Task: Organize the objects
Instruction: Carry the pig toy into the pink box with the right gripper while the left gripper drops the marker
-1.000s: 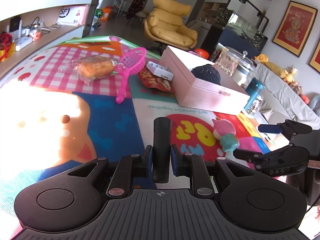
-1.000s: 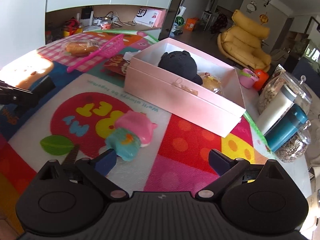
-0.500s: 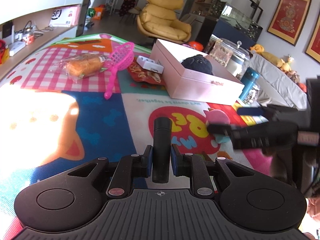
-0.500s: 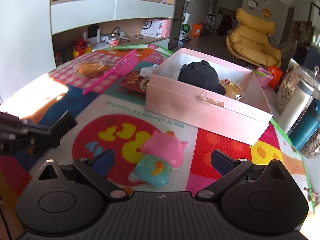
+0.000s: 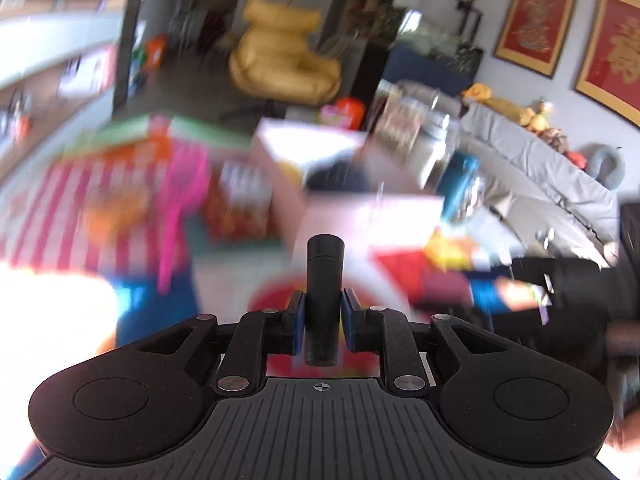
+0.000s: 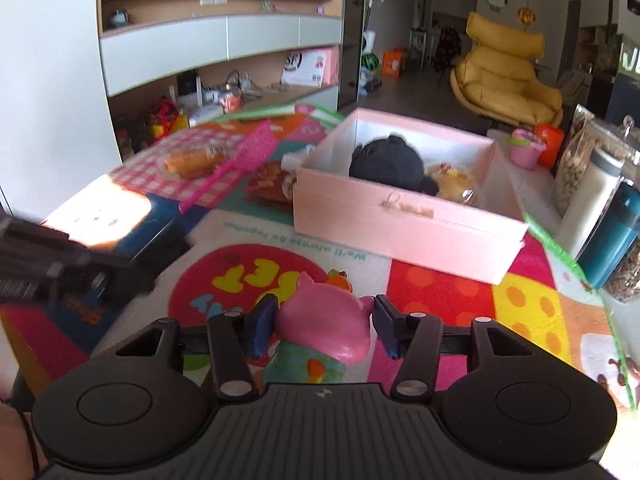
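Observation:
A black cylinder (image 5: pixel 325 264) stands upright between the blue pads of my left gripper (image 5: pixel 323 312), which is shut on it; this view is smeared by motion. My right gripper (image 6: pixel 325 320) holds a pink pig-headed toy (image 6: pixel 332 336) with a teal body just above the play mat (image 6: pixel 440 292). Its jaws are closing, and both pads press the toy's head. Beyond stands the open pink box (image 6: pixel 400 216), blurred in the left wrist view (image 5: pixel 372 216), with a black plush (image 6: pixel 384 160) and a wrapped bun inside. The left gripper (image 6: pixel 80 264) shows at the left edge.
Left of the box lie a pink plastic scoop (image 6: pixel 240 156), a wrapped bread roll (image 6: pixel 196 158) and a snack packet (image 6: pixel 272 180). Glass jars (image 6: pixel 580 160) and a teal bottle (image 6: pixel 612 236) stand at the right edge. A yellow armchair (image 6: pixel 504 76) sits behind.
My right gripper's jaws have gone from wide open to pressed against the pink toy. The left gripper has risen with the black cylinder, so its view is now blurred.

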`<state>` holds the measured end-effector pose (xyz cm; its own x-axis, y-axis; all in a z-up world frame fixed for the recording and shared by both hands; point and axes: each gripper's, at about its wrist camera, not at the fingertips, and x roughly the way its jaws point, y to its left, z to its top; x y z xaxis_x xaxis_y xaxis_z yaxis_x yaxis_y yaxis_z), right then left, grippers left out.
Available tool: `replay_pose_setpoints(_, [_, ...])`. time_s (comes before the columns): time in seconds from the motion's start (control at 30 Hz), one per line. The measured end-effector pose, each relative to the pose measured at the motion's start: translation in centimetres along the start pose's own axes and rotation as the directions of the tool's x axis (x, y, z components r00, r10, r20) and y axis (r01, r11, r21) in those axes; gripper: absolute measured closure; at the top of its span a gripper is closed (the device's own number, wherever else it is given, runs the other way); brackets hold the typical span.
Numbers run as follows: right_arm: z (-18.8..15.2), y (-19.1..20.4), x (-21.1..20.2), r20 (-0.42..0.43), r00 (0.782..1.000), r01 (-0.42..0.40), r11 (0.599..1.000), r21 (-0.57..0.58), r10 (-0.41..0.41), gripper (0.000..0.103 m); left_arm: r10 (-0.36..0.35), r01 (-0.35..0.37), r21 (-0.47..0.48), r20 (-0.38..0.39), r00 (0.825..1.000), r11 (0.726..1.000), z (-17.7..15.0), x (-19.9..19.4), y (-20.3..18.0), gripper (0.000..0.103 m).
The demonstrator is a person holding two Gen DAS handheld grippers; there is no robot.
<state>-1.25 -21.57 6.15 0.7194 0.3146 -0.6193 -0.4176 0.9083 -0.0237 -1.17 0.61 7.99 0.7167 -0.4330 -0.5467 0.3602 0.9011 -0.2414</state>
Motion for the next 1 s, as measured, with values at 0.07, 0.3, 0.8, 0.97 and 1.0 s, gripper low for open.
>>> replay_pose_setpoints(0.07, [0.3,-0.6,-0.9,0.031,0.999,0.006,1.0,0.018,-0.007,0.051,0.02,-0.023,0.04,0.071,0.997,0.999,3.5,1.0,-0.9,0.081])
replay_pose_setpoints(0.3, [0.6,-2.7,-1.1,0.044,0.999,0.025,0.995,0.099,-0.029,0.051,0.05,-0.043,-0.11,0.06,0.997,0.993,12.2,11.1,0.0,0.08])
replay_pose_setpoints(0.8, [10.7,-8.9,-0.9,0.192,0.975,0.087,0.986,0.142,-0.114,0.051,-0.004,0.004,-0.033,-0.006,1.0,0.999,-0.9,5.7,0.8,0.078])
replay_pose_setpoints(0.97, [16.2,-10.9,3.4,0.194,0.968,0.119,0.971,0.208,-0.16,0.007,0.042,-0.044,-0.037,-0.062,0.997,0.998,-3.3,5.5,1.7,0.079])
replay_pose_setpoints(1.0, [16.1,-11.1,3.9,0.185,0.969,0.12,0.966,0.228,-0.164,0.007,0.059,-0.061,-0.022,-0.059,0.996,0.998,-3.6,5.4,1.9,0.079])
